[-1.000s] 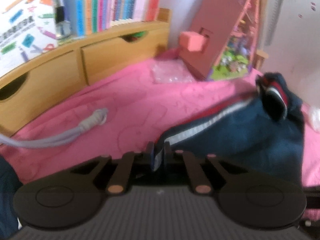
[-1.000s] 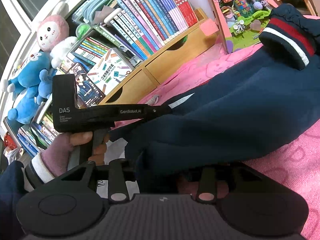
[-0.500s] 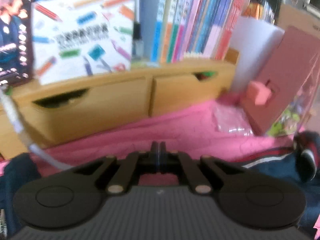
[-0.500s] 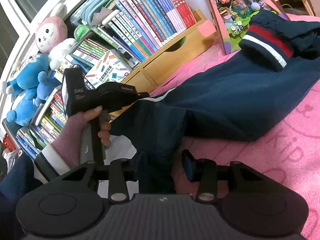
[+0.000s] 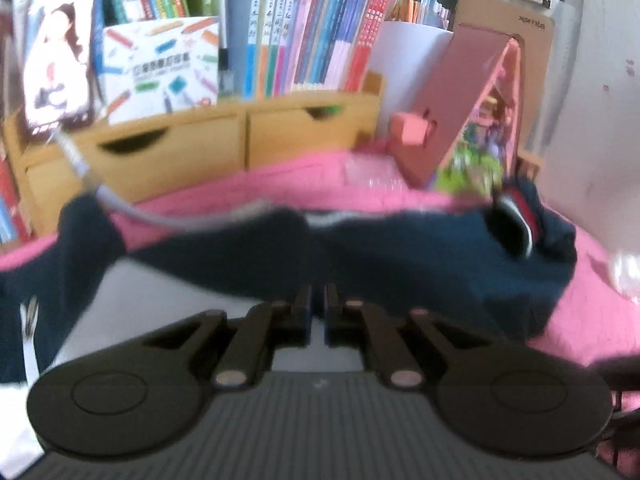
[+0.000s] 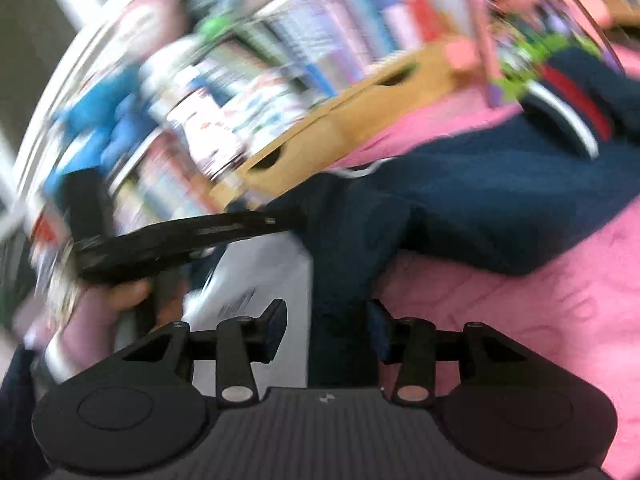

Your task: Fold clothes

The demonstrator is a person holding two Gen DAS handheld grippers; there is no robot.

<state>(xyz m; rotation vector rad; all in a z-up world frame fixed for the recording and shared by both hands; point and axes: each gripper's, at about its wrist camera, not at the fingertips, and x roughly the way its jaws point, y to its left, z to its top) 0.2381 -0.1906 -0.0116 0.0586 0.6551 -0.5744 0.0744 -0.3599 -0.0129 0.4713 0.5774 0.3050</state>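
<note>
With my left gripper pinching the navy garment's edge over the pink cover, and my right gripper's jaws just opening, cloth between them unpressed, I judged it best to keep that edge taut and level.

Before you: one navy garment, two wooden drawers, one pink toy house, two grippers.

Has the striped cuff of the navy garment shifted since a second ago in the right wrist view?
Yes. The striped cuff now sits lower and further from the dollhouse, pulled along the pink blanket toward the camera.
</note>
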